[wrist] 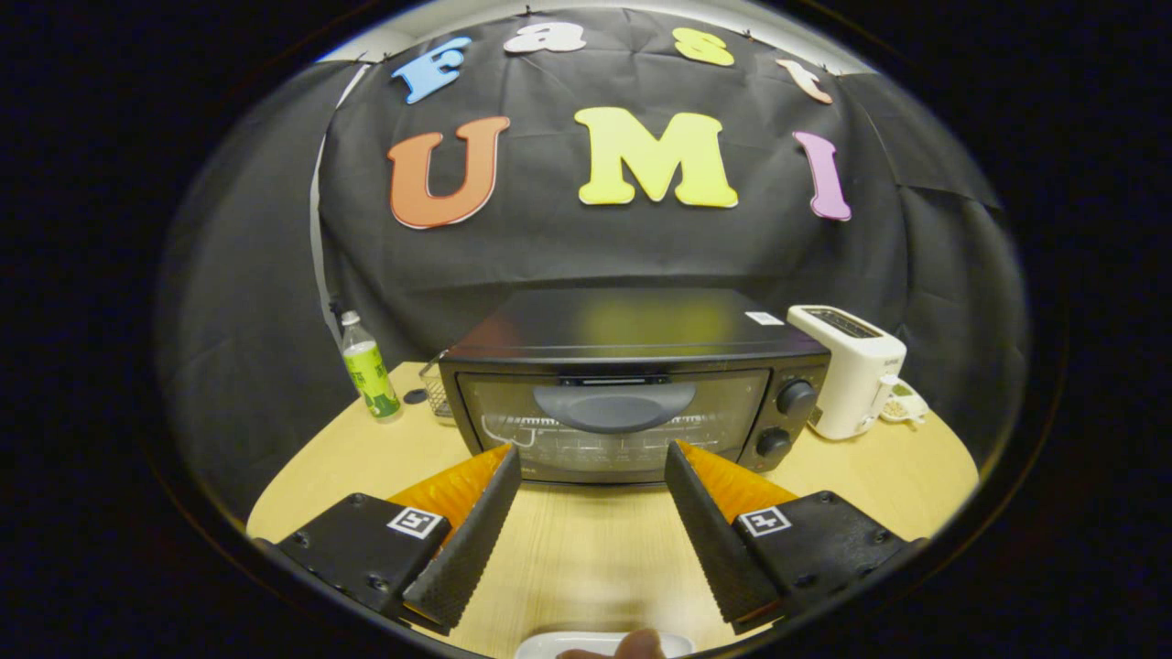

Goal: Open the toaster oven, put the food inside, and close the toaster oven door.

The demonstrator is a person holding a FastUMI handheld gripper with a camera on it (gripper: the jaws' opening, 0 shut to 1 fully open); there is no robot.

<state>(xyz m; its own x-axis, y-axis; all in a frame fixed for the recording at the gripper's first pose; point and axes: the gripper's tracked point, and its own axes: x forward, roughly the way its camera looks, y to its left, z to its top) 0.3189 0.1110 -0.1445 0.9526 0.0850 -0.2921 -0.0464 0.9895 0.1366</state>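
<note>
Toaster oven point(632, 384) sits on the wooden table point(586, 549), square to the camera, glass door shut with its curved handle point(613, 406) up near the door's top edge. Two knobs point(796, 398) are stacked on the oven's right side. The gripper point(593, 458) hangs just in front of the oven, fingers spread wide with nothing between them, tips level with the bottom of the door. Left of the oven there's a bottle with a green label point(370, 368), plus a small wire basket point(438, 389) tucked against the oven's left wall. Right of the oven stands a white pop-up toaster point(851, 366). Nearer than the fingers, well in front of the oven, a white plate point(549, 645) peeks in with something brownish on it, can't tell what.
</note>
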